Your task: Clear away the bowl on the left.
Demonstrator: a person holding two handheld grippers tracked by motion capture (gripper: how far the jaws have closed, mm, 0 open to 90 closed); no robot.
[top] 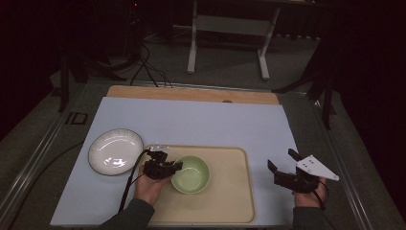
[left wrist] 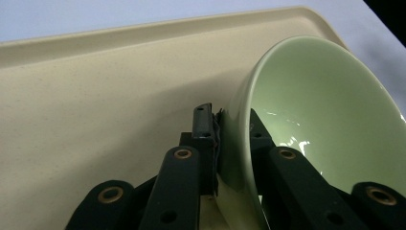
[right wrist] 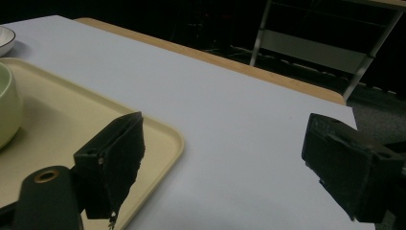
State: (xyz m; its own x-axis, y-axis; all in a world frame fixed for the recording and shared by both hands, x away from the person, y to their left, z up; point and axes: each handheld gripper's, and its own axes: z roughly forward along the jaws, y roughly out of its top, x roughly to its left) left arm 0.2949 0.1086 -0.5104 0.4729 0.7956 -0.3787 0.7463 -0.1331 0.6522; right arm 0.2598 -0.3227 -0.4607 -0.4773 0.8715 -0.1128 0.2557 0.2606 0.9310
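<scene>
Left tongs (top: 178, 166) pinching green bowl (top: 191, 174) rim over tray (top: 230, 191).
We judge the rim grip suits setting it down; right tongs (top: 283, 165) wait spread beside the tray, above the desk (top: 201, 122).

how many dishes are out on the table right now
2. A green bowl sits on the tray, its rim clamped by the left gripper; a white plate lies left of the tray.

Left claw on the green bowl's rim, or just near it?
Touching. In the left gripper view the left claw straddles the green bowl rim, one jaw outside the wall and one inside, both pressed against it with no gap.
</scene>
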